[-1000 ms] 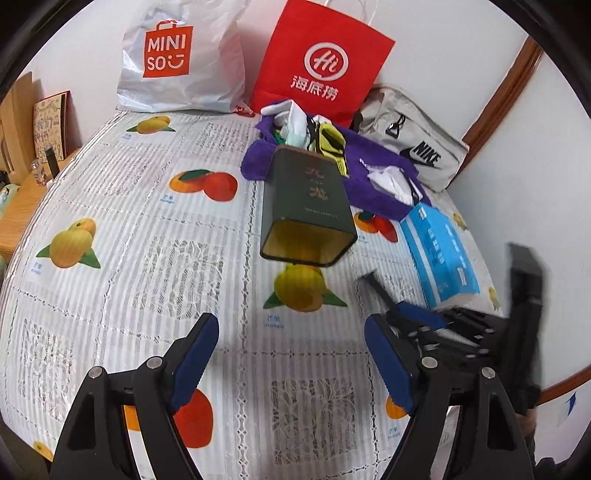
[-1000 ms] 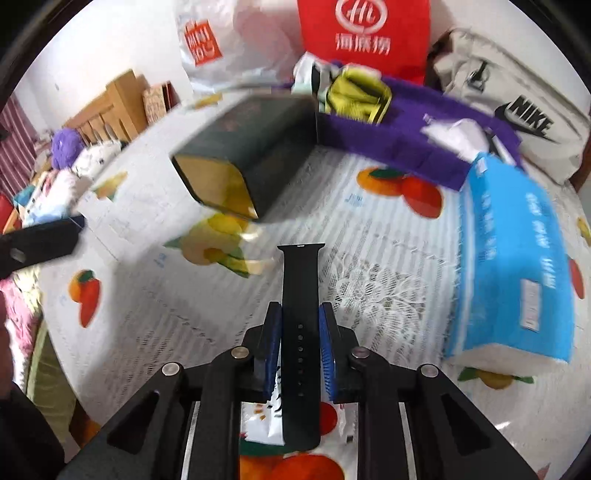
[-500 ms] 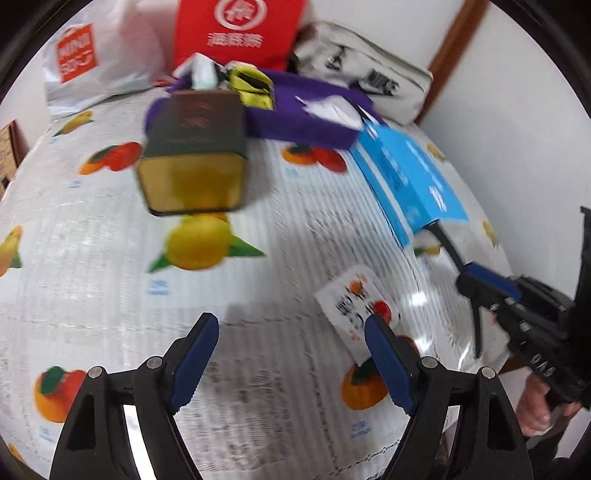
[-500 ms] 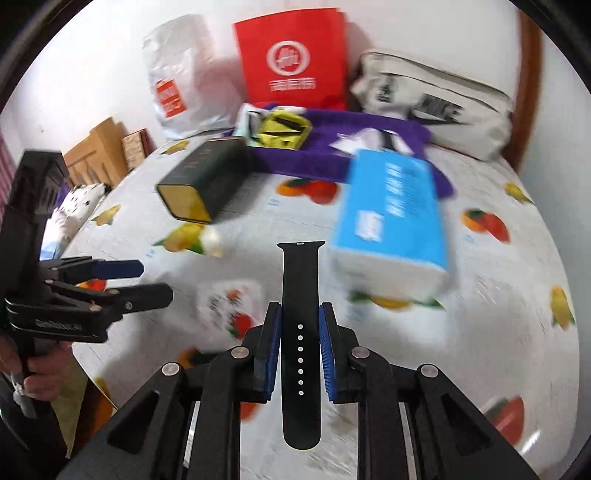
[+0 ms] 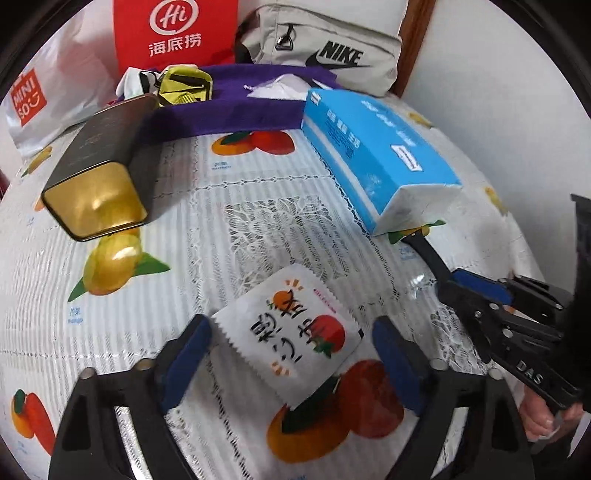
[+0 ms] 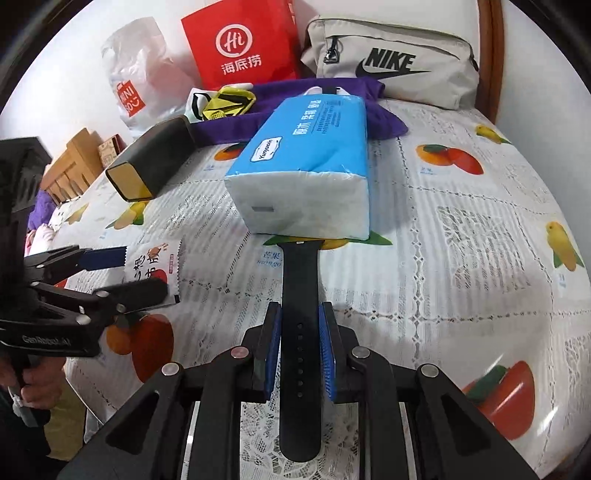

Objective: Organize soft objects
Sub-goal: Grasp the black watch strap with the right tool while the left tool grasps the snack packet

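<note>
- Left gripper (image 5: 291, 354): my jaws have just been opening and now stand spread wide, one blue pad on each side of the white snack packet (image 5: 291, 332); the pads sit clear of its edges. The packet lies flat on the fruit-print cloth (image 5: 258, 206); its black characters and orange and red fruit drawings are too skewed for me to read.
- Right gripper (image 6: 299, 343): my jaws are pinched on a black watch strap (image 6: 299, 332) with a row of holes. Its far end points to 12 o'clock and reaches the foot of the blue tissue pack (image 6: 306, 155).
- The tissue pack's label reads "Yunyuean".
- At 10 o'clock from the tissue pack lies a dark tin (image 6: 155, 162) with a gold end.
- Behind it, at 12 o'clock, a purple cloth (image 5: 236, 110) holds a yellow pouch (image 5: 184, 86).
- Against the wall: a white "MINISO" bag (image 5: 40, 99), a red "Hi" bag (image 5: 173, 33) and a grey "NIKE" bag (image 5: 325, 48).
</note>
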A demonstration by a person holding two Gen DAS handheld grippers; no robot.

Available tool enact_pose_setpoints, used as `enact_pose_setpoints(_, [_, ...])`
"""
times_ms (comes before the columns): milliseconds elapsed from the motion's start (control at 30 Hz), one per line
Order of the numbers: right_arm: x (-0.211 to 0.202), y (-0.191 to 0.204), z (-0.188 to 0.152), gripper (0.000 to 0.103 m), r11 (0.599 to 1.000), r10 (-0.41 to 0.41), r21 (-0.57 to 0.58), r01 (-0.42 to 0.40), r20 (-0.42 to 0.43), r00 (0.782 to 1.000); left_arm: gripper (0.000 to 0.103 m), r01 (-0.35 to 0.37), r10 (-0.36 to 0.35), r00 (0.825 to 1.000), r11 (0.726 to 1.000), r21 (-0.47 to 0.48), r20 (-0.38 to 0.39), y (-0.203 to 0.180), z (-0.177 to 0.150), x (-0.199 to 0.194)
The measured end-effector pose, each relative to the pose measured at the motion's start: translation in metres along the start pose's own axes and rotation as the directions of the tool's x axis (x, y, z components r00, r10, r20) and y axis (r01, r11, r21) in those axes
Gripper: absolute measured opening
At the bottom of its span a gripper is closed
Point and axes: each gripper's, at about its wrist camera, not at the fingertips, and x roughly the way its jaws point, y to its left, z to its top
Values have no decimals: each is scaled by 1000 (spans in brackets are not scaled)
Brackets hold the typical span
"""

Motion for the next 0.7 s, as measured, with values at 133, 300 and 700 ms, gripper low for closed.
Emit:
enact_pose_setpoints(133, [2,-2,0,21,999,28,-18,-28,5,1000,101,-72,72,997,997,29,-15,-10,5,12])
enact_pose_setpoints(300, [1,-7,-2,21,996,75,-45,-74,24,997,99,-134,133,991,990,30,29,-15,2,14])
enact_pose_setpoints(700, [2,-4,1,21,991,76,-112,-76,1,997,49,-109,109,990,994,0,90,-18,-1,1])
